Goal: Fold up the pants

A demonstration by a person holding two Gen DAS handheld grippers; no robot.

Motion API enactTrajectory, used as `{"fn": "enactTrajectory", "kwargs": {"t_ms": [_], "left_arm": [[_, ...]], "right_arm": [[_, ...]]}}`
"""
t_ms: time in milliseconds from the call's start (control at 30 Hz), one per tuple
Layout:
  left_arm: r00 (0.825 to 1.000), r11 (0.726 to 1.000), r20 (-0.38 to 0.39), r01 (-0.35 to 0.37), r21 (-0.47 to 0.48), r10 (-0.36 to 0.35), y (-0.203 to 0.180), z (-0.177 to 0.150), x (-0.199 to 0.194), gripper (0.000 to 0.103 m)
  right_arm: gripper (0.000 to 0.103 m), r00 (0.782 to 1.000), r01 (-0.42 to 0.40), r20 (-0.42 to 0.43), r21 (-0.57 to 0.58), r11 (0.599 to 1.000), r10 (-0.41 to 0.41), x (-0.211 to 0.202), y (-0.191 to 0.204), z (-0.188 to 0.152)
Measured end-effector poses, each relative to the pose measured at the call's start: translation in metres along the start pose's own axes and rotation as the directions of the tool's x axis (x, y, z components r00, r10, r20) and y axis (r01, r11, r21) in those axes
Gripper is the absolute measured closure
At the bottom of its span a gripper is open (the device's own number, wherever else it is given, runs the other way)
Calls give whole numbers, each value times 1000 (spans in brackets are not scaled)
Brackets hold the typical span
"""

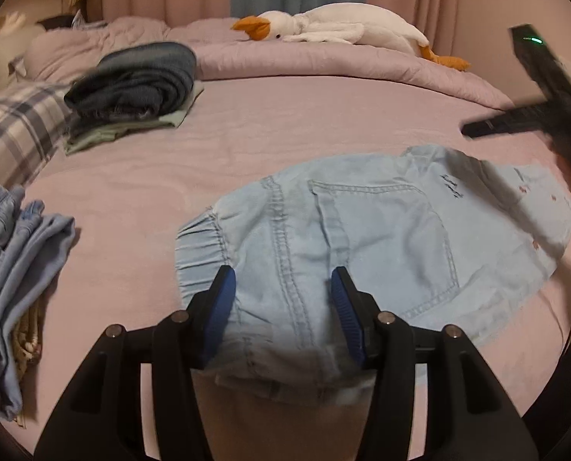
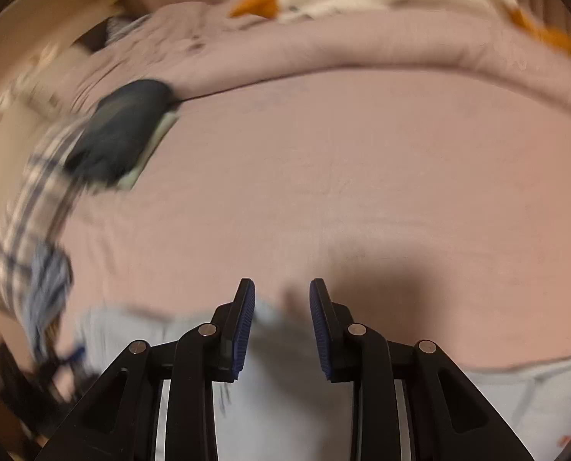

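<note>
The pale denim pants [image 1: 362,238] lie bunched on the near bed [image 1: 285,134], soft and light, so with my left gripper [image 1: 283,288] and right gripper [image 2: 282,299] both open (empty), I'd pinch the thicker waistband.

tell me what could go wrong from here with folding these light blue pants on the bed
Both grippers, left and right, are open, so the pants are unheld and may slump. Part of them hangs off the near bed edge and could slide down. The right view is blurred, so a grab now may miss.
</note>
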State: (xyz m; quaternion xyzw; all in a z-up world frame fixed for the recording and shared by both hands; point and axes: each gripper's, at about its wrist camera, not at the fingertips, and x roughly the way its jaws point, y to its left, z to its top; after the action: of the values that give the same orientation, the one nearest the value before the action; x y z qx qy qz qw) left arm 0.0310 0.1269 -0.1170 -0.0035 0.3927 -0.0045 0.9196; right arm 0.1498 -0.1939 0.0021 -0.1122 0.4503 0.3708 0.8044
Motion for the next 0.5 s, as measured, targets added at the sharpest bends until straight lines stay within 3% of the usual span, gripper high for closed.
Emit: {"fn": "enactTrajectory", "kwargs": {"t_ms": [67, 133, 200, 267, 367, 400, 500], "left_arm": [[1000, 1000, -16, 17, 17, -17, -4, -4, 0, 51], [999, 997, -29, -12, 74, 14, -10, -10, 2, 49], [999, 991, -20, -24, 132, 27, -10, -21, 3, 49], [1000, 993, -20, -7, 117, 10, -3, -24, 1, 50], [998, 989, -24, -47, 143, 51, 1, -26, -3, 49], [998, 987, -27, -56, 149, 60, -1, -27, -4, 49], [993, 987, -45, -99, 129, 105, -1, -22, -7, 47]], "right_arm": [[74, 1000, 2, -5, -131, 991, -3, -10, 25, -33], [74, 1000, -1, -8, -251, 968, -1, -12, 52, -70], [74, 999, 36, -10, -329, 944, -42, -5, 72, -99], [74, 996, 59, -30, -426, 903, -79, 5, 94, -135], [76, 987, 163, 77, -504, 848, -144, -5, 109, -178], [76, 987, 160, 79, -500, 851, -139, -9, 107, -181], [76, 997, 70, 14, -389, 919, -70, -21, 92, -177]]}}
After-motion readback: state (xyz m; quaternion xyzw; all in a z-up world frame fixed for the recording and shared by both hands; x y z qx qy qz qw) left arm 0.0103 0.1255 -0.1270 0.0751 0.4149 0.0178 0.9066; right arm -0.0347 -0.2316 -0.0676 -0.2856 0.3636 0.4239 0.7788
